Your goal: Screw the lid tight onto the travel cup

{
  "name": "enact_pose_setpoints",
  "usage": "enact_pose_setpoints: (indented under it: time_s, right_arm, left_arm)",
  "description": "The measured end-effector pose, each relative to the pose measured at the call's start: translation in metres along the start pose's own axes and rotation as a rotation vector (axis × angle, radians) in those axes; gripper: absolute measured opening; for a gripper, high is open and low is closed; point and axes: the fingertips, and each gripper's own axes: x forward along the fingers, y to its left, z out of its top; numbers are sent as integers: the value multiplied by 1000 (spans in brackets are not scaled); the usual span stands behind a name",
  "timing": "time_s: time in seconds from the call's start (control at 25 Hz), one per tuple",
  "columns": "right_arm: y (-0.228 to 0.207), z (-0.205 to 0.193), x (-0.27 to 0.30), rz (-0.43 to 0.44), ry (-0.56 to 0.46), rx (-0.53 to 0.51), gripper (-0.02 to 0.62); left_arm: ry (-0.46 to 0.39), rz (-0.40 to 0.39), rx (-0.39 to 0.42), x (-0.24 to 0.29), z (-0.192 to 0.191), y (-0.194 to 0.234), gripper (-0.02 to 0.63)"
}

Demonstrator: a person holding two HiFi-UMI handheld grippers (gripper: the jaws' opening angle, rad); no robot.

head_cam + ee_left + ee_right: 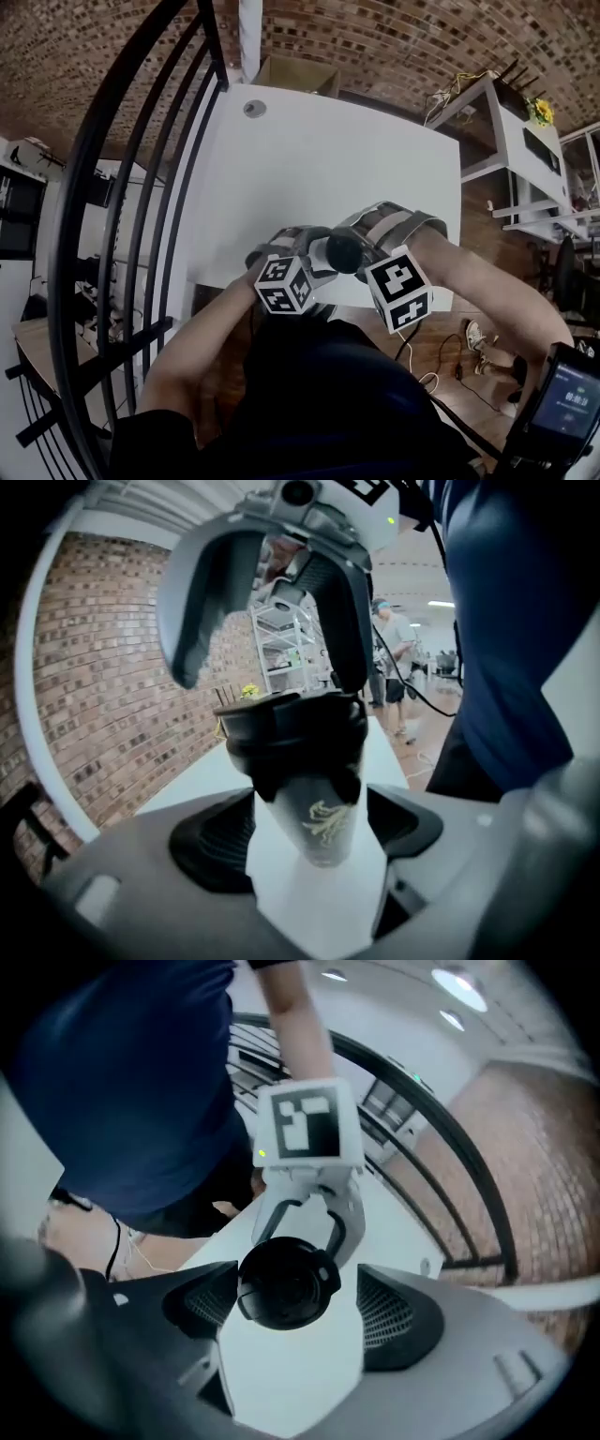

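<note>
Item: travel cup (300, 844), white body with a gold emblem (328, 819), black lid (295, 726) already seated on its mouth. It is carried in the air above the near edge of the counter (319, 150), a little right of that edge's middle and well clear of both far corners. Attitude: lying over, base toward the left gripper (314, 829), lid toward the right gripper (298, 1309). Left gripper: jaws pinching the lower body of the cup, one pad on either side, the base pointing back at its camera. Right gripper: jaws spread, straddling the lid from its top end; one finger appears to touch the lid's rim and the other stands just off it, so nothing grips the lid. Step in hand, by judgement: tightening the lid, with the right gripper poised to take hold of it. Next move, by judgement: press the right jaws together square on the lid's rim, then roll that wrist in the tightening direction while the left gripper keeps the body from turning; a skewed bite would likely slip on the round rim. Arms: left forearm (202, 337) and right forearm (487, 281) bare, elbows out, both angled inward so the grippers meet nose to nose close before the chest, marker cubes (284, 284) facing up.
</note>
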Motion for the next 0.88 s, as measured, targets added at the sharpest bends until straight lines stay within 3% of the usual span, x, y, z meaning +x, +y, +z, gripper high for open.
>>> enact_pose_setpoints:
  time_s: [0.08, 0.16, 0.24, 0.32, 0.4, 0.52, 0.6, 0.68, 0.72, 0.76, 0.8, 0.88]
  right_arm:
    - [1, 8, 0, 48, -22, -93, 399]
    - [2, 11, 1, 97, -47, -96, 393]
    - [-1, 10, 1, 114, -69, -61, 324]
    - [-7, 7, 0, 103, -83, 58, 311]
    - [-16, -2, -2, 65, -70, 326, 290]
    - [-24, -18, -6, 15, -70, 902, 253]
    - [-19, -17, -2, 57, -156, 1254, 253]
    - [-19, -12, -1, 65, -258, 1423, 262]
    - [-23, -9, -4, 35, -277, 1407, 265]
    - [-27, -7, -8, 0, -273, 1327, 271]
    - [-28, -4, -12, -30, -254, 1200, 279]
    - [-27, 4, -21, -81, -193, 838, 284]
  left_arm:
    - [-4, -41, -13, 4, 1, 3, 374]
    - [-6, -47, -42, 11, 0, 4, 374]
    - [-13, -20, -61, 17, 0, 5, 379]
    - [-19, 33, -87, 20, 1, 6, 377]
    - [-20, 99, -135, 21, 2, 3, 377]
    - [-15, 195, -226, 19, 0, -3, 374]
    - [-11, 244, -287, 17, -1, -5, 371]
    - [-9, 264, -321, 16, -2, -7, 371]
    - [-12, 260, -323, 16, -3, -8, 373]
    - [-15, 248, -315, 14, -3, -9, 371]
    - [-16, 228, -295, 13, -4, -10, 371]
    - [-8, 166, -224, 8, -6, -12, 373]
